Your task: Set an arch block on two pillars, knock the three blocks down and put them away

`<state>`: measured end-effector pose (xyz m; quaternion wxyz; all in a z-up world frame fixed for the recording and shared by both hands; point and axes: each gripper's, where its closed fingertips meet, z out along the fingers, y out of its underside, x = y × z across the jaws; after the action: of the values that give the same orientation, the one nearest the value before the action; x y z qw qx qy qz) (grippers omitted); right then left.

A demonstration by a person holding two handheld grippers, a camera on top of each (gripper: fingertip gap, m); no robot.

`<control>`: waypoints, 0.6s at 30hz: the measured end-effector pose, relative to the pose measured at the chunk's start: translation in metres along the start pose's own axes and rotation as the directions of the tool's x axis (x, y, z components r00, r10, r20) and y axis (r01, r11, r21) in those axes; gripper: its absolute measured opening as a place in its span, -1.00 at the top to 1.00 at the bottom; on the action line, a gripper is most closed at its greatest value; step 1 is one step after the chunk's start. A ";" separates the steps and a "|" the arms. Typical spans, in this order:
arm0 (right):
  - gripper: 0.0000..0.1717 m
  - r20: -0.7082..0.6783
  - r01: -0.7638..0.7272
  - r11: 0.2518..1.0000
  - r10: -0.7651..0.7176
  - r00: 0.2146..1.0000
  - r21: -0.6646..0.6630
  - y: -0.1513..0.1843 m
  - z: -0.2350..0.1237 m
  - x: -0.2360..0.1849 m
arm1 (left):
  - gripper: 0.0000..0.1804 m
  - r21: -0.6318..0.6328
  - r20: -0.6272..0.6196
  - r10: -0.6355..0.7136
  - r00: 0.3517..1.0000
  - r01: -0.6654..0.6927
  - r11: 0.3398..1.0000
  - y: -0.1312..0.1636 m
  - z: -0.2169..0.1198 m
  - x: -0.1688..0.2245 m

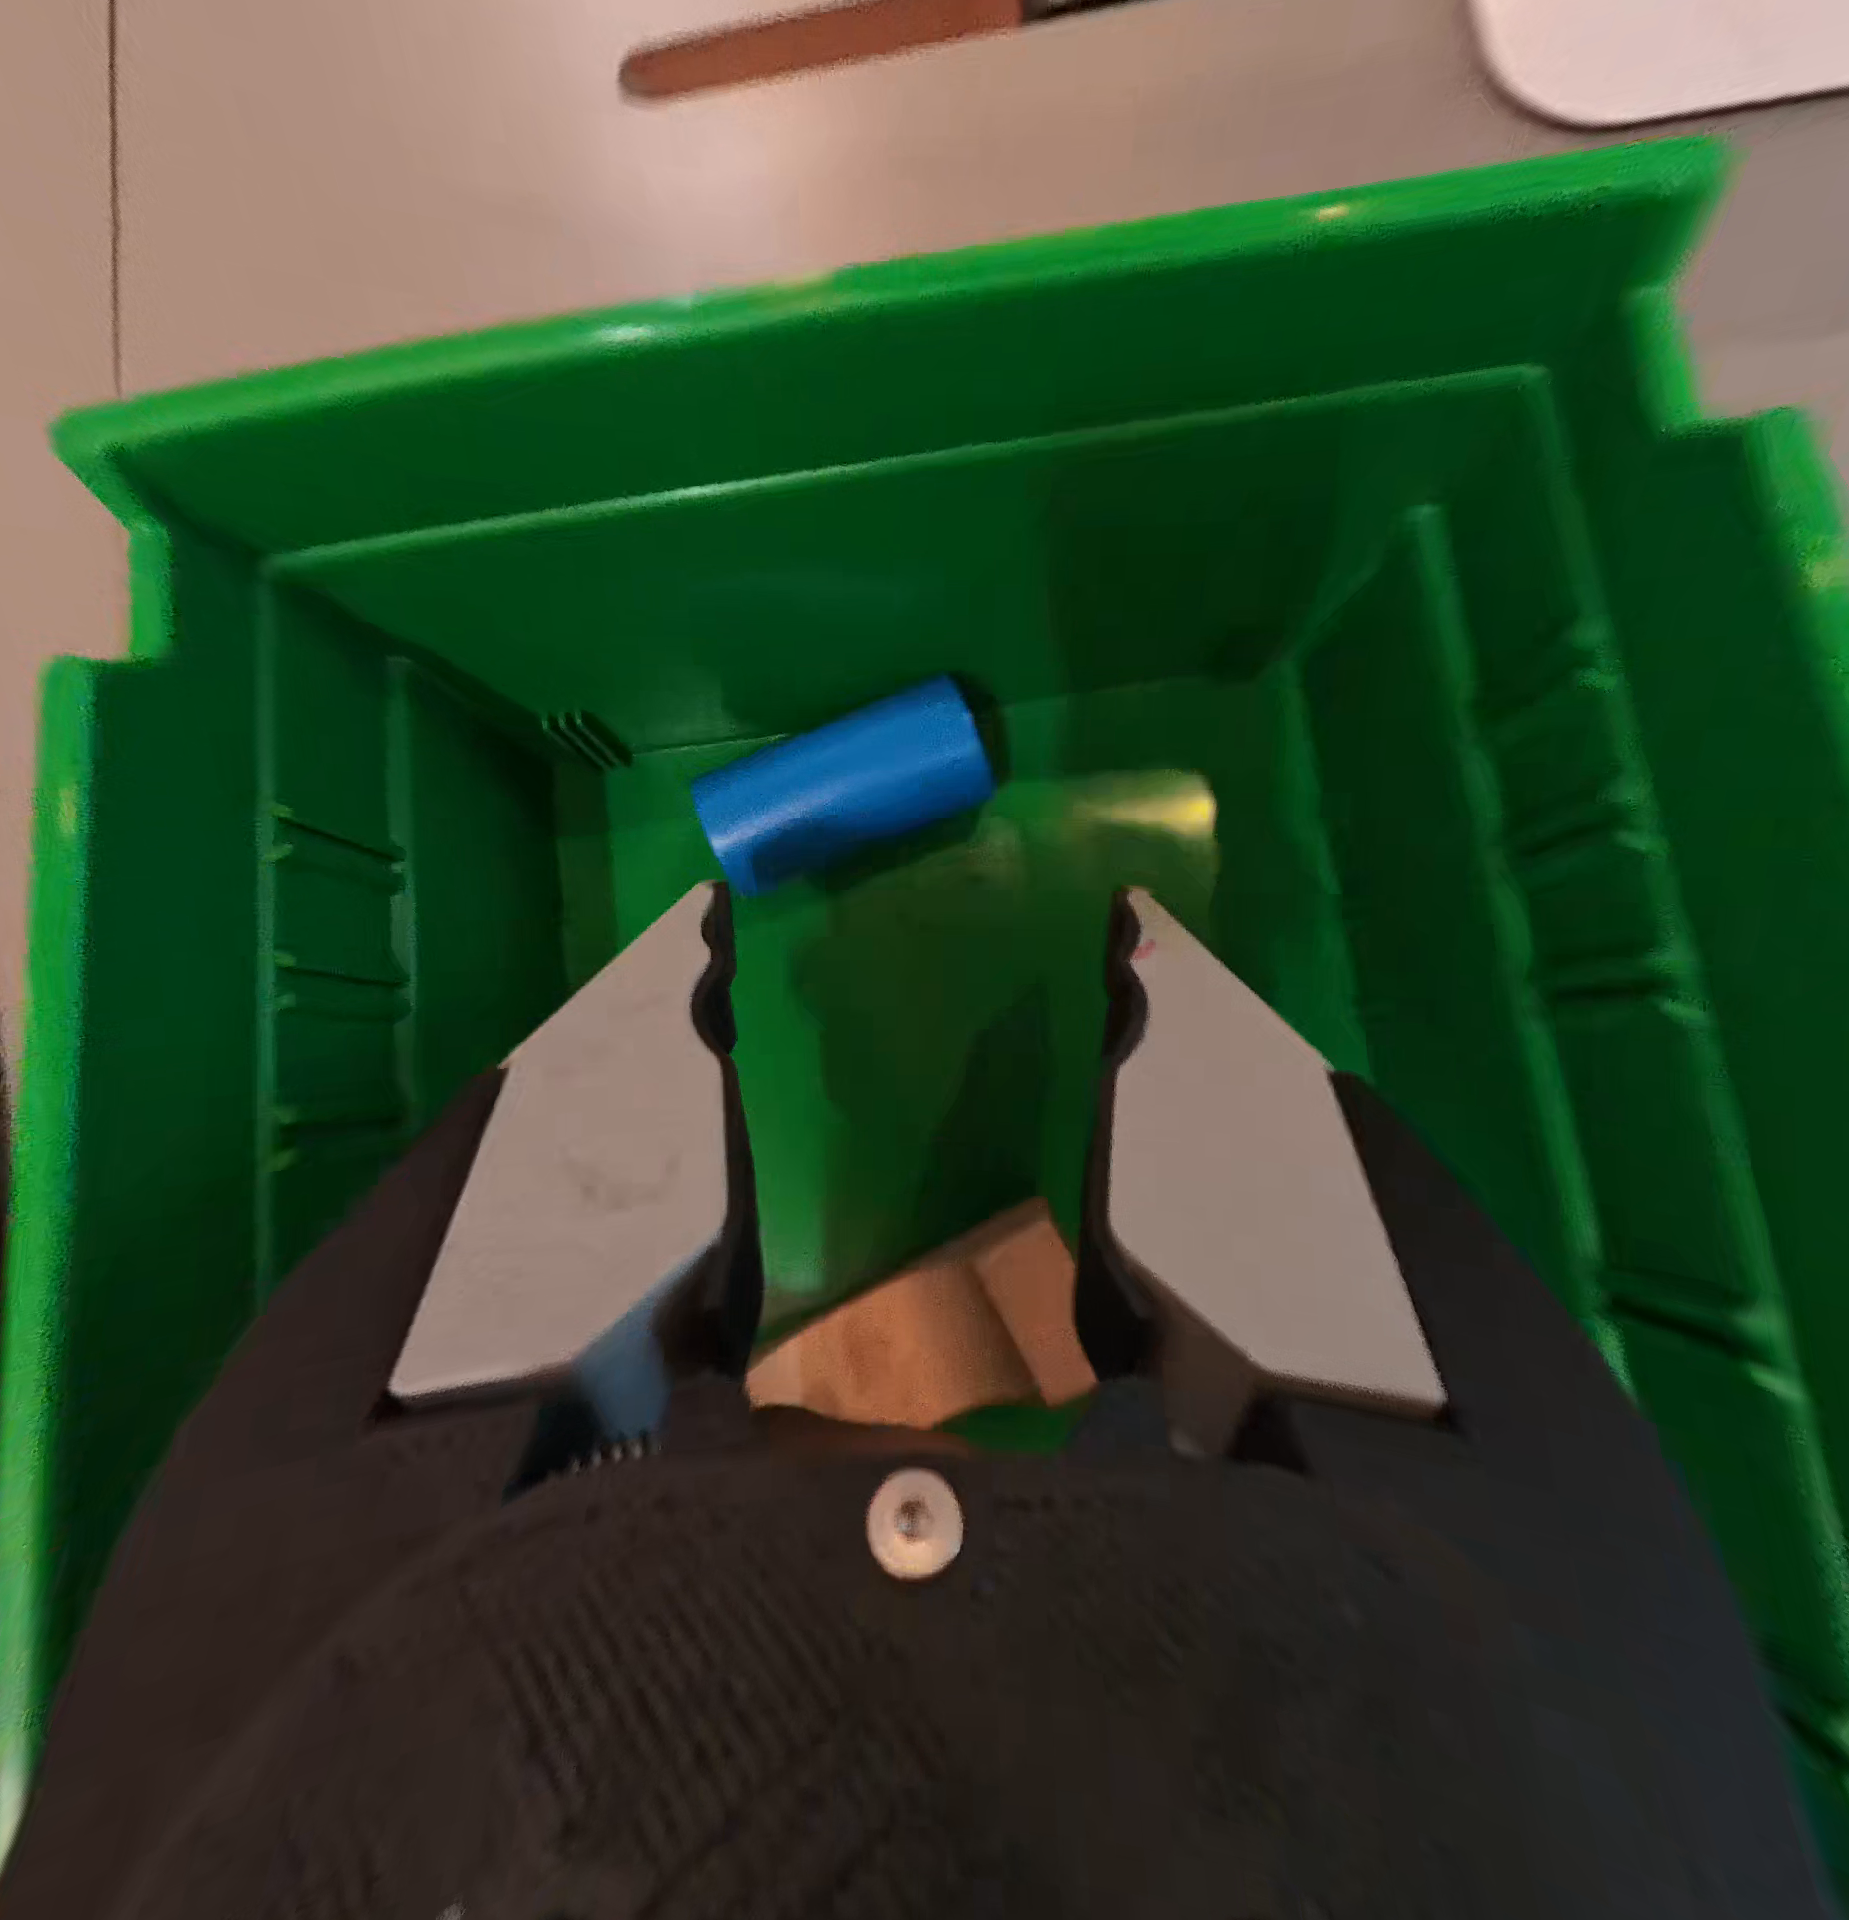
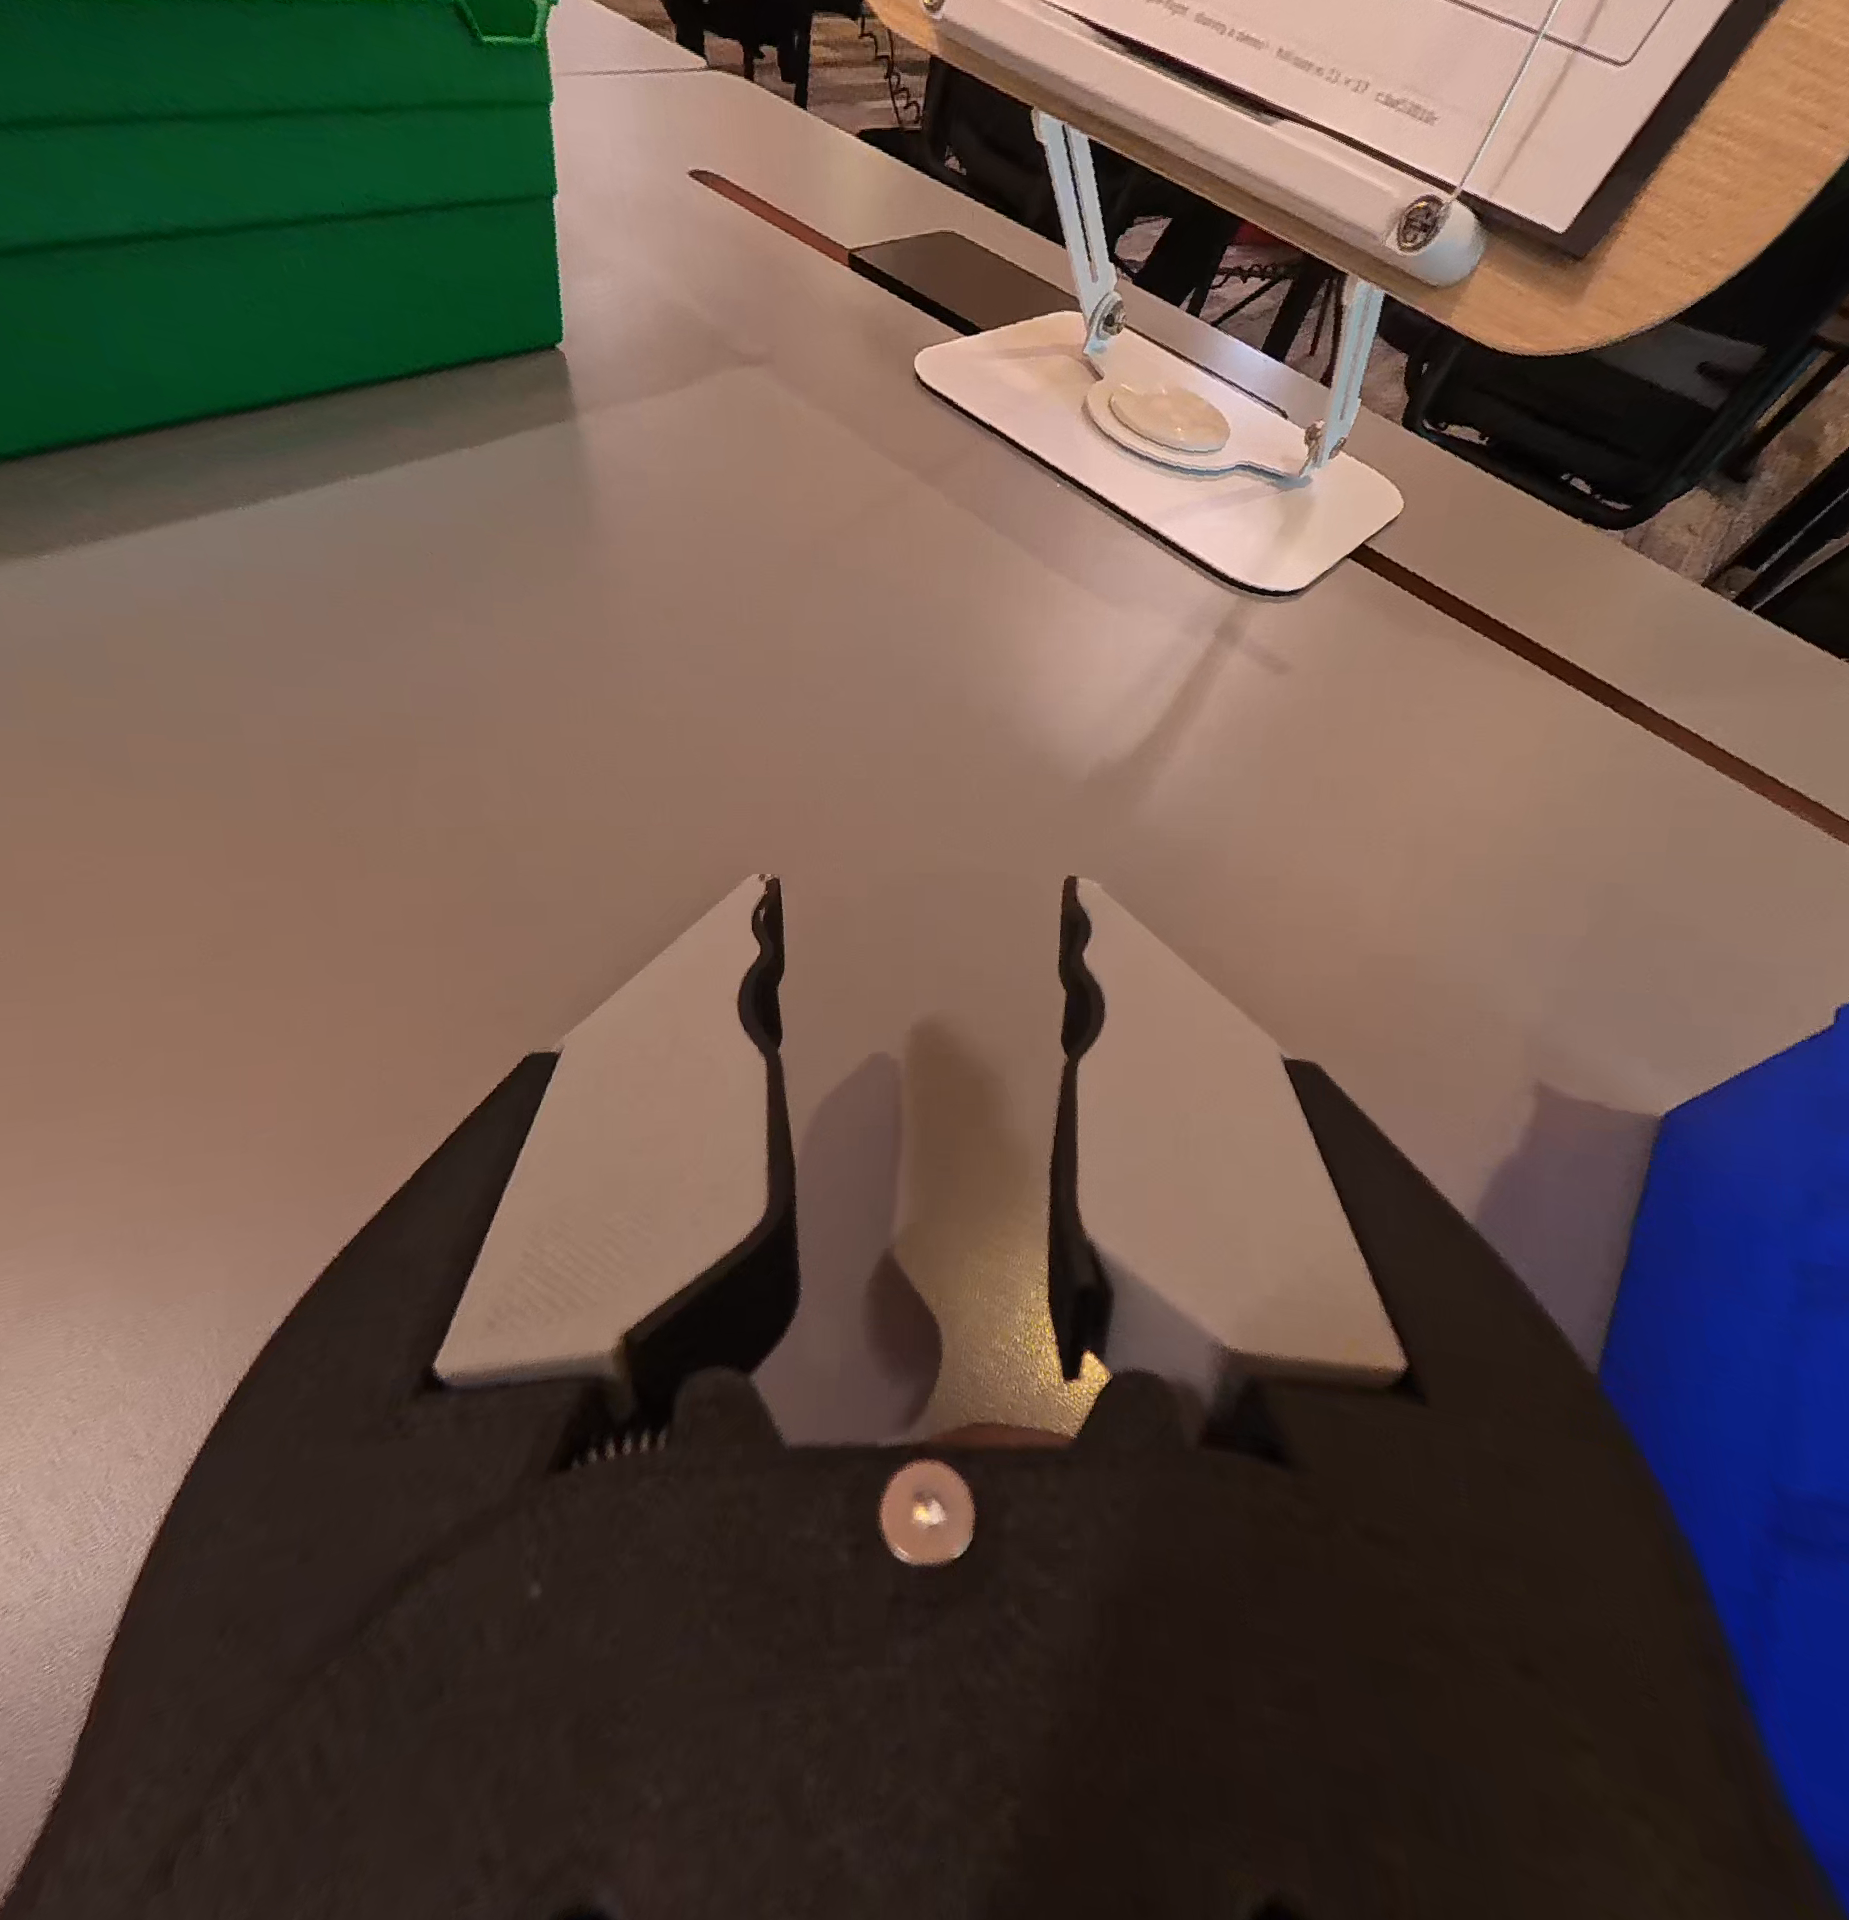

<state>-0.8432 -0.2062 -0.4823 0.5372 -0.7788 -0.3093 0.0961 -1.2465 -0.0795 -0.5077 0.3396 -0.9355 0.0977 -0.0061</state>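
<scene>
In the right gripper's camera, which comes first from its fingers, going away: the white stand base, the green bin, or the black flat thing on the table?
From the right gripper, nearest first:
1. White stand base, ahead and to the right on the table.
2. Black flat thing, just behind the base, near the table's far edge.
The green bin, far left, is hard to rank against these two.

A white stand (image 2: 1159, 457) with a flat base sits on the grey counter (image 2: 587, 675), propping up a tilted wooden board (image 2: 1626, 208) bearing a printed sheet (image 2: 1367, 83). A black slab (image 2: 951, 275) lies just beside the base.
</scene>
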 end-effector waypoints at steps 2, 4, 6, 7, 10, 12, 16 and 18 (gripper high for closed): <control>0.41 0.002 0.005 1.000 -0.005 1.000 0.001 -0.001 0.001 -0.001 | 0.15 -0.033 -0.003 -0.058 0.998 0.058 0.998 0.004 0.017 -0.006; 0.41 0.005 0.008 1.000 -0.008 1.000 0.005 -0.002 0.001 -0.003 | 0.13 -0.046 0.017 -0.091 0.996 0.091 0.995 0.005 0.030 -0.013; 0.41 0.008 0.012 1.000 -0.012 1.000 0.004 -0.002 0.001 -0.004 | 0.12 -0.043 0.043 -0.109 0.993 0.111 0.993 0.003 0.039 -0.018; 0.41 0.008 0.014 1.000 -0.014 1.000 0.002 -0.001 0.001 -0.004 | 0.11 -0.040 0.053 -0.112 0.992 0.114 0.993 0.001 0.042 -0.018; 0.41 0.009 0.015 1.000 -0.015 1.000 0.002 -0.002 0.001 -0.005 | 0.09 -0.022 0.069 -0.121 0.990 0.123 0.992 -0.005 0.048 -0.017; 0.41 0.012 0.014 1.000 -0.014 1.000 0.004 -0.002 0.001 -0.006 | 0.09 -0.018 0.068 -0.132 0.989 0.133 0.991 -0.008 0.050 -0.014; 0.41 0.015 0.018 1.000 -0.018 1.000 -0.002 -0.001 0.002 -0.007 | 0.18 -0.021 0.046 -0.086 0.995 0.087 0.996 -0.011 0.052 -0.009; 0.41 0.016 0.022 1.000 -0.022 1.000 0.000 -0.001 0.001 -0.008 | 0.18 -0.016 0.060 -0.085 0.995 0.086 0.996 -0.011 0.051 -0.012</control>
<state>-0.8505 -0.2099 -0.4833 0.5356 -0.7746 -0.3222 0.0964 -1.2524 -0.0364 -0.5391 0.3332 -0.9416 0.0475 0.0082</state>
